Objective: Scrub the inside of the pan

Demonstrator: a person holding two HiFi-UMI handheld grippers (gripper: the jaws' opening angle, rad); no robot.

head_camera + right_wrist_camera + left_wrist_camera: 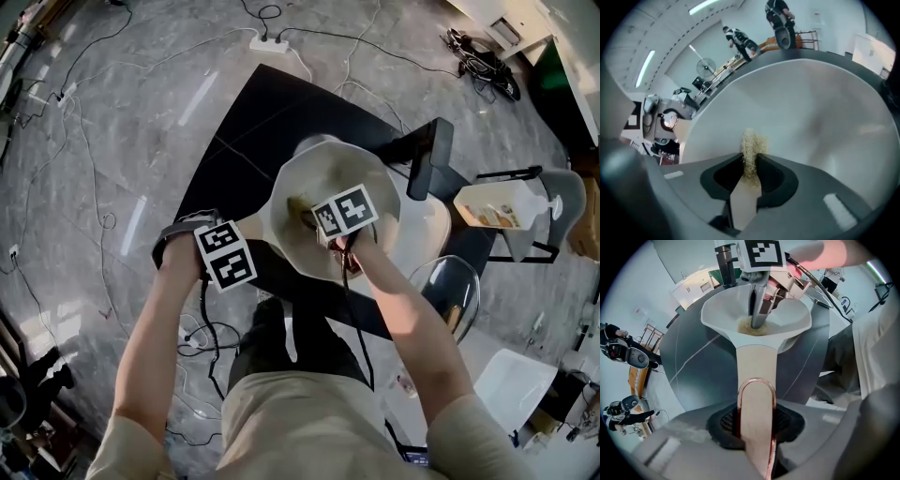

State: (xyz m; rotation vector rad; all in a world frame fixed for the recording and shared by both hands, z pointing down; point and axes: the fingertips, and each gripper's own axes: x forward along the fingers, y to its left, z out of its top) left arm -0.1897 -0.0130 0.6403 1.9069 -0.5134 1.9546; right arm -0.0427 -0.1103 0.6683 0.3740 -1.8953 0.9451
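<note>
Two grippers, both on one pan.

Head view: shows white pan (300, 178) on black table (253, 112). Left gripper (208, 246) at picture left, just beside the pan's rim, pointing down, jaws hidden under its marker cube (226, 255). Right gripper (333, 236) down inside the bowl, tan scrubber (302, 208) against the pan floor. Clear chair (448, 292) off to the right of the table.

Left gripper view: looks along the jaws toward the pan. Left gripper (756, 425) clamped on the pan's cream handle (756, 364), pads pressing both sides at the end with the copper loop (756, 382). Pan (722, 310) straight ahead at the far end of the handle, table (693, 357) underneath. Right gripper (759, 310) reaching in from above, scrubber (747, 326) touching the bottom.

Right gripper view: right gripper (749, 171) closed on the scrubber (751, 147), fibre tuft sticking out past the jaw tips, beige stem (743, 201) running back between them. Tuft pressed to the pan's white inner wall (811, 117), which fills most of the frame. Person (736, 37) standing in the background past the rim.
</note>
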